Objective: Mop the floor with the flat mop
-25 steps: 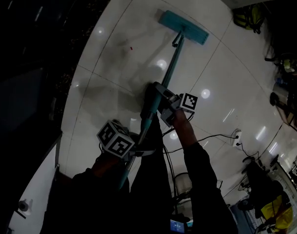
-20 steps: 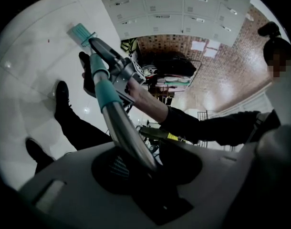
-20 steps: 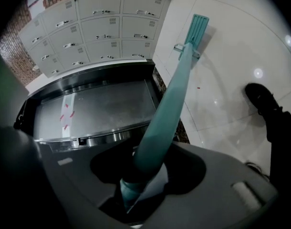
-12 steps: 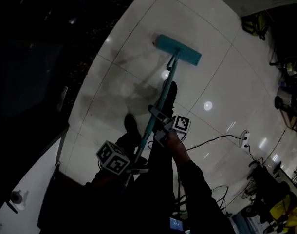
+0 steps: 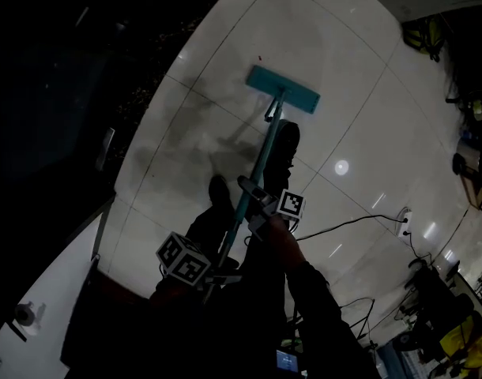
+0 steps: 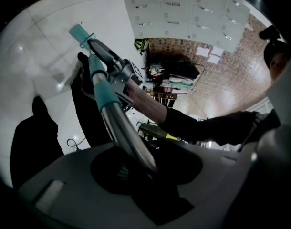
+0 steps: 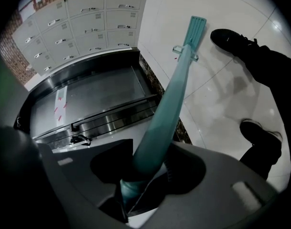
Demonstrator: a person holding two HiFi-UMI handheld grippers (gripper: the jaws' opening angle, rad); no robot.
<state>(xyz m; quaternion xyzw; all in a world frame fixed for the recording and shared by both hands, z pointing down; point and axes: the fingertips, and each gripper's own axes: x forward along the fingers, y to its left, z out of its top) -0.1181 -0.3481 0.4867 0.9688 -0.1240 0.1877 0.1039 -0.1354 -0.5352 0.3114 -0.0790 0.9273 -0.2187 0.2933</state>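
Okay, both grippers are clamped on the flat mop's handle (image 5: 261,160). The right gripper (image 5: 259,205) has its jaws closed round the teal sleeve, seen clearly in the right gripper view (image 7: 136,175). The left gripper (image 5: 216,272) sits higher up the pole, jaws closed on the bare metal part (image 6: 144,166). Neither holds anything else.

The mop head (image 5: 283,89) is flat on the white tile floor (image 5: 367,93), ahead of the person at the far end of the pole. The handle's long axis runs from the left gripper through the right gripper out to the head, and the head's long side lies crosswise to it. The right gripper is the one nearer the head, so it likely steers while the left drives from the top end.

Two shoes flank the pole: one (image 5: 286,144) close beside it near the head, the other (image 5: 219,194) further back on the left.

A greyish wet-looking smear (image 5: 186,136) lies left of the handle. Further left is a dark edge, which the right gripper view shows as a stainless unit (image 7: 98,99) along the floor's border, so a leftward stroke has limited room. Ahead and to the right the tile is open. A cable (image 5: 344,226) trails on the floor behind and to the right, well apart from the head; a back-pull that way could snag it.
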